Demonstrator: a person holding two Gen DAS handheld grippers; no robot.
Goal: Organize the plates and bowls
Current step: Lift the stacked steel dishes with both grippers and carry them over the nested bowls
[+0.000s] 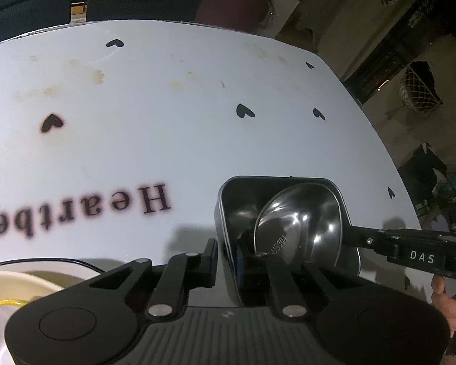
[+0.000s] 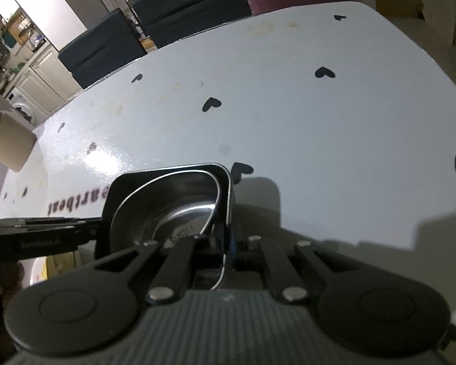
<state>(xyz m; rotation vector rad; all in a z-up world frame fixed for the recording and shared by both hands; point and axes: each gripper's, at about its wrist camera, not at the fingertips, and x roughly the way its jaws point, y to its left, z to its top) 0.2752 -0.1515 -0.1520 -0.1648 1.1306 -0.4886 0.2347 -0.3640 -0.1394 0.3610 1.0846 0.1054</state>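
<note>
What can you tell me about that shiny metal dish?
The metal dish is a rounded-square steel bowl, shiny, empty, with stamped lettering on its bottom. It sits tilted inside a dark square container above the white table. The left gripper clamps the container's wall; the right gripper clamps the dish's rim.

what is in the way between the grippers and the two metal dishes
Nothing visible. The left gripper already straddles the near wall of the dark tin, pads against it. The right gripper is shut on the rim of the steel bowl, which sits tilted inside that tin.
</note>
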